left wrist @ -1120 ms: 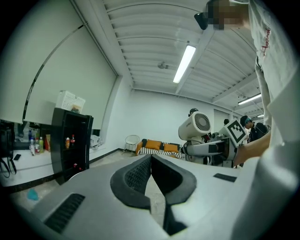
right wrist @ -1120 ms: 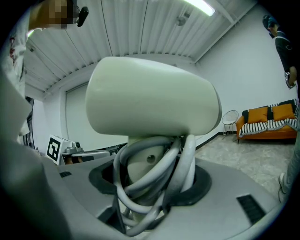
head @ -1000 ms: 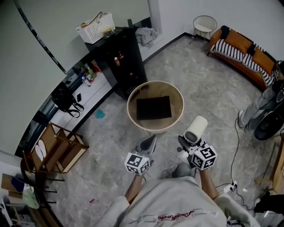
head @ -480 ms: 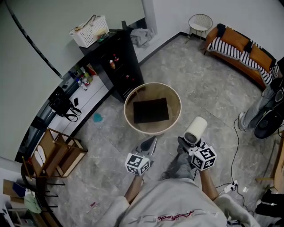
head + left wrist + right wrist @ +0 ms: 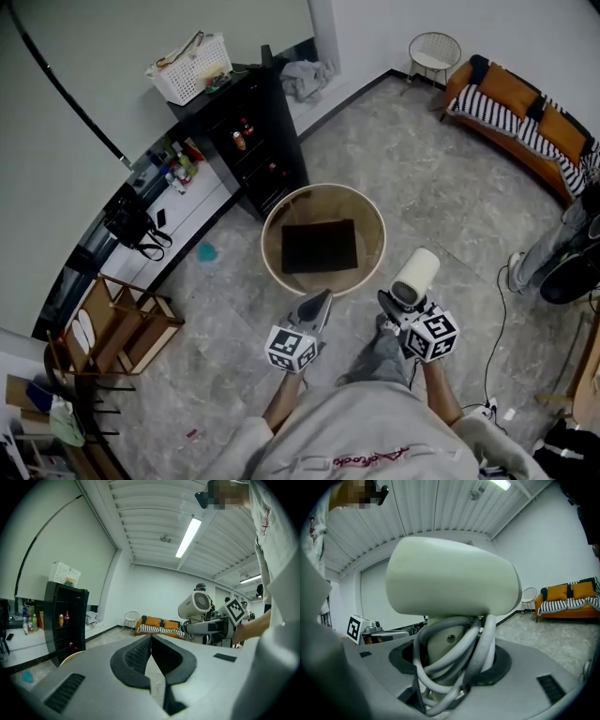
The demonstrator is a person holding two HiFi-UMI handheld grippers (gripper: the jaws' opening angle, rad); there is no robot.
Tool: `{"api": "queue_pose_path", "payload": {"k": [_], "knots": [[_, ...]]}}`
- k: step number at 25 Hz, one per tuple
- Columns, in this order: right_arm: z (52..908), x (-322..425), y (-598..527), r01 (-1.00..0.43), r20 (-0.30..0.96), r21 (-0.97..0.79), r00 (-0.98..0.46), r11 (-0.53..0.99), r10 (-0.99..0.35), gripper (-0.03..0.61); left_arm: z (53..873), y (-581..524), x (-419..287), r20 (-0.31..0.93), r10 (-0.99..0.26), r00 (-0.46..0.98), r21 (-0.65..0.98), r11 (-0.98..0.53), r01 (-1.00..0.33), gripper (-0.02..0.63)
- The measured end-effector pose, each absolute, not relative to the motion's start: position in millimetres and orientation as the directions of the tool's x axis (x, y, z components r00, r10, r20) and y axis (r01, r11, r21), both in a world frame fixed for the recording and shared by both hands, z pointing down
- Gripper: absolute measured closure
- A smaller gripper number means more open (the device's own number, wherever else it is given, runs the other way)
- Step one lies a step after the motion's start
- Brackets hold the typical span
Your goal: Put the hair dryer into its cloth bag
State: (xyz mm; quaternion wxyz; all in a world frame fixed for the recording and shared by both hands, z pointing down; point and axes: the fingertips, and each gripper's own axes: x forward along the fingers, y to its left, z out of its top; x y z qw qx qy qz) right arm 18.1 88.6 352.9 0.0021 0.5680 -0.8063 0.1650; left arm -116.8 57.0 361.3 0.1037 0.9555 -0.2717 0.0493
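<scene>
Nearest the person, the left gripper [image 5: 322, 298] has its jaws pressed together with nothing between them; its own view shows the two dark pads [image 5: 140, 654] meeting along one line. Just to its right, the right gripper [image 5: 397, 305] clamps the handle of the white hair dryer [image 5: 415, 274]. The dryer's barrel stands above the jaws, and its grey cord [image 5: 485, 637] is looped around the handle between them.

Both grippers hang over the floor [image 5: 441, 192], short of the near edge of the round table [image 5: 319, 203]. The black cloth bag [image 5: 320, 247] lies flat in the middle of that table, well apart from the dryer.

Beyond the table's far edge stands a black cabinet [image 5: 255, 141] with a white basket [image 5: 190, 67] on top. An orange sofa [image 5: 521, 108] sits against the far right wall.
</scene>
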Motion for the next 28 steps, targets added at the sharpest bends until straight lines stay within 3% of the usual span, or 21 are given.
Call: {"api": "queue_pose_path", "payload": {"k": [28], "knots": [[334,163,-129,-0.829,0.171,-0.303,-0.532,0.469,-0.83,0.296,339,-138,33,0.178,-0.654,0.735,0.16,-0.718,-0.677,0.583]]}}
